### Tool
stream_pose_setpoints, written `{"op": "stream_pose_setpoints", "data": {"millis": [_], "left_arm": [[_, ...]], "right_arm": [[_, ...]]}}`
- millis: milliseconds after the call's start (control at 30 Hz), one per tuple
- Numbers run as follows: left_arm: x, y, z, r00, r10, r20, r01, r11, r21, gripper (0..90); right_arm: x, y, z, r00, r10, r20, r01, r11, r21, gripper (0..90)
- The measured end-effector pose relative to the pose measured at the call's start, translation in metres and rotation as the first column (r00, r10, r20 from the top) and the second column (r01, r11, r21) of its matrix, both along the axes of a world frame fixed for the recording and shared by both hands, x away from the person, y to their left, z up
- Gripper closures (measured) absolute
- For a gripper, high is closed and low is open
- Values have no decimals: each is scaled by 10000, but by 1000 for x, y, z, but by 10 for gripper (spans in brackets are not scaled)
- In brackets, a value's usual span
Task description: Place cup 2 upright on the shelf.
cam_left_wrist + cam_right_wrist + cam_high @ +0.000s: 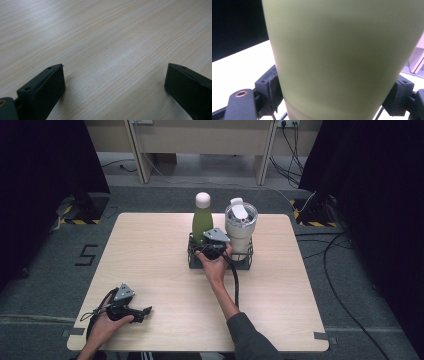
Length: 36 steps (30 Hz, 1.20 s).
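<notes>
A green bottle [202, 222] with a pale cap stands upright in a black wire rack [245, 262] at the far middle of the table, beside a white lidded tumbler [240, 227] in the same rack. My right gripper [209, 245] reaches the bottle's lower body from the near side. In the right gripper view the green bottle [342, 55] sits between the jaws, and both pads press its sides, so my right gripper [335, 92] is shut on it. My left gripper [145, 311] rests near the table's front left corner. In the left gripper view my left gripper [115, 70] stands open over bare wood.
The light wooden table [150, 250] has bare surface to the left, right and front of the rack. A black cable trails from the right gripper along the forearm. Dark curtains stand at both sides, with floor cables at the right.
</notes>
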State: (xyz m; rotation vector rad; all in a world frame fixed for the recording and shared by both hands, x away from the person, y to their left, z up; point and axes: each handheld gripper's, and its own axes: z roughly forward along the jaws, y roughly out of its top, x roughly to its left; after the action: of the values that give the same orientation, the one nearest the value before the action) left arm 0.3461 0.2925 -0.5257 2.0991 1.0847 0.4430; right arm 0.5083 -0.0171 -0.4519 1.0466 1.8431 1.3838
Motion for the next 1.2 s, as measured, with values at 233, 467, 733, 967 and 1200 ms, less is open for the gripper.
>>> {"op": "stream_pose_setpoints", "data": {"millis": [233,467,733,967,1200], "left_arm": [[0,0,0,10000,8,-1,-8,10000,-9,23],[0,0,0,10000,4,1,-4,10000,-7,23],[0,0,0,10000,13,-1,-13,10000,-4,23],[0,0,0,10000,7,0,-7,10000,6,23],[0,0,0,10000,27,-1,-27,10000,-1,23]], "right_arm": [[-6,-4,-2,9998,15,200,-16,10000,37,168],[-18,-6,0,9999,-99,142,100,9999,-99,150],[-37,-16,2,9996,103,281,-98,9998,-161,151],[-46,-22,1,9994,304,185,-302,9995,-101,151],[-58,-34,6,9983,522,268,-523,9986,36,153]]}}
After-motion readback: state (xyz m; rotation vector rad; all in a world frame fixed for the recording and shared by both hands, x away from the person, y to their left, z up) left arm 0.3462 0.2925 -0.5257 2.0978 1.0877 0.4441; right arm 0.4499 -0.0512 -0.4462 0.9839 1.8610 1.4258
